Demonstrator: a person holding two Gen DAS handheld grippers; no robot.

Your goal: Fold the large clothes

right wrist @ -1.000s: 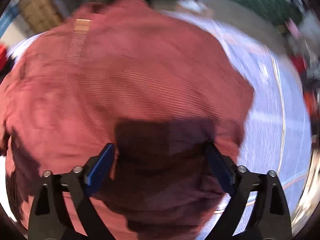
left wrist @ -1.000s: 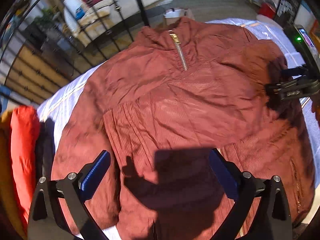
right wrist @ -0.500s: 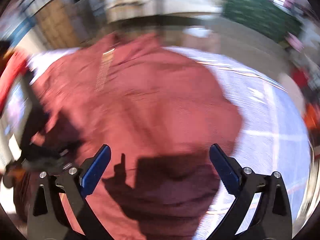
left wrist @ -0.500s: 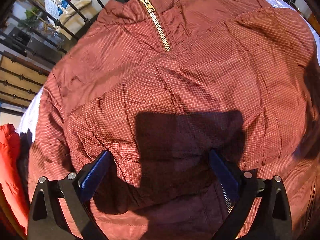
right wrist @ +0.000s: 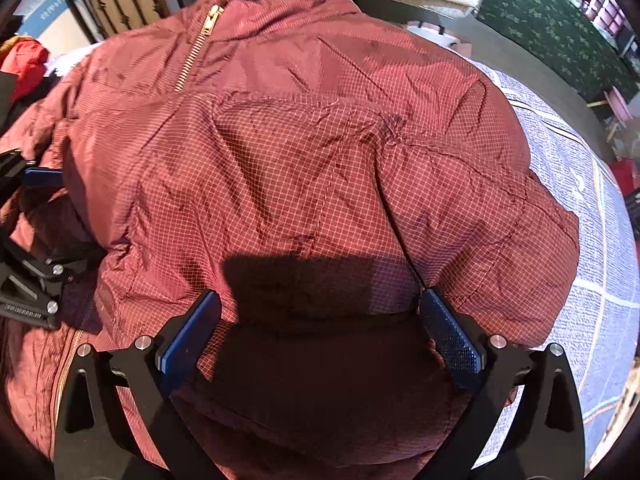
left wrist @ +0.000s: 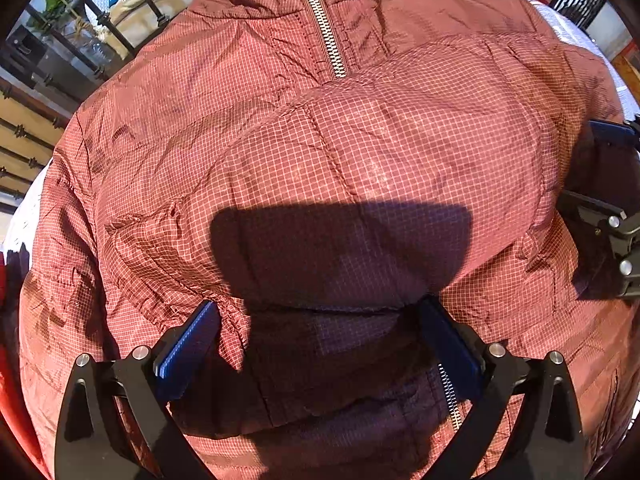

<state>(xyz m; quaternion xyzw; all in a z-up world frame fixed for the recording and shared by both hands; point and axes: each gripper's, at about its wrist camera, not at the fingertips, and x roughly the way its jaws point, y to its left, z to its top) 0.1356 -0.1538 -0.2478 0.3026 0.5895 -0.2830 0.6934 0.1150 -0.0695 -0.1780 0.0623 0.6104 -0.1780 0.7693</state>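
Note:
A maroon ripstop jacket (left wrist: 340, 152) with a gold zipper (left wrist: 322, 32) lies spread front-up and fills both views (right wrist: 304, 152). Both sleeves are folded across its chest. My left gripper (left wrist: 316, 340) hovers open just over the folded sleeve's cuff, blue pads wide apart with nothing between them. My right gripper (right wrist: 320, 336) is open too, low over the other sleeve on the jacket's right side. Each gripper shows at the edge of the other's view: the right one (left wrist: 612, 208), the left one (right wrist: 28, 240).
The jacket rests on a white patterned bedspread (right wrist: 592, 248). A red garment (right wrist: 24, 64) lies beyond the jacket's left side, also seen as red cloth (left wrist: 10, 400). Black metal railings (left wrist: 80, 40) stand behind the collar, with a green carpet (right wrist: 552, 28) further off.
Both grippers have dropped closer to the jacket, which now fills each view. The right gripper has swung in from the right edge, and its view has sharpened from blur.

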